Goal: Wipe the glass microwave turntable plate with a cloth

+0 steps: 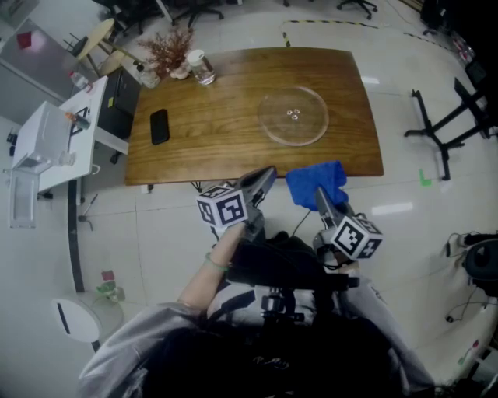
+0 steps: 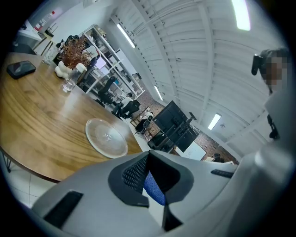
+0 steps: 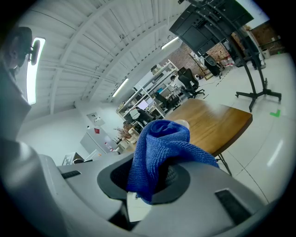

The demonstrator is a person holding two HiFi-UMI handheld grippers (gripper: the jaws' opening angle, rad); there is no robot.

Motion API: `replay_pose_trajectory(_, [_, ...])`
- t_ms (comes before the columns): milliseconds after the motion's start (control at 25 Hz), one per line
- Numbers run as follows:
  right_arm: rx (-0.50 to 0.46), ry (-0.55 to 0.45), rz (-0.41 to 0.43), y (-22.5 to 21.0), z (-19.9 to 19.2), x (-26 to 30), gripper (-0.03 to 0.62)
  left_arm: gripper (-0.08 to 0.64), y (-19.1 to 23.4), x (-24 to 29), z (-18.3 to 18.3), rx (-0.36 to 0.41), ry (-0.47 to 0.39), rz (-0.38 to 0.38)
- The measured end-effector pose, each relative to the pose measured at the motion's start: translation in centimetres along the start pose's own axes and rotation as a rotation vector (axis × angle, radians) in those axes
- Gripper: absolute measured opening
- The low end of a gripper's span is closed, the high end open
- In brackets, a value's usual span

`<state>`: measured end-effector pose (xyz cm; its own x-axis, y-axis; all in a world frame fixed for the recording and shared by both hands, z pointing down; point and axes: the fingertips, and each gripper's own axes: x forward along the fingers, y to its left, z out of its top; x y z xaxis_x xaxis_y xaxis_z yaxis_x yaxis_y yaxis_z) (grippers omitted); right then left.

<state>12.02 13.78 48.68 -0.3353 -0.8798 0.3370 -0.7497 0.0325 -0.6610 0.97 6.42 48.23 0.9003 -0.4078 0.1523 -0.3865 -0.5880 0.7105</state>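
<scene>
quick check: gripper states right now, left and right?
Left gripper: closed, nothing between the fingers.
Right gripper: closed on the cloth.

light: bright, even, from ceiling strips [image 2: 240, 14] | glare: white patches on floor [image 1: 393, 208], pale sheen on table [image 2: 41, 125] | shadows: soft and weak | distortion: strong fisheye bend and dark corners in both gripper views, milder in head view | focus: cloth [image 3: 157, 152] sharp, far room hazy
</scene>
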Motion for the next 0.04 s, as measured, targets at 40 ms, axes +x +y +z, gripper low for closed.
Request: replay_pose_trajectory(40, [0.000, 0.002, 0.000, -0.04, -0.01, -0.03, 0.075, -0.006, -0.05, 0.05, -0.08, 0.001, 0.001, 0.000])
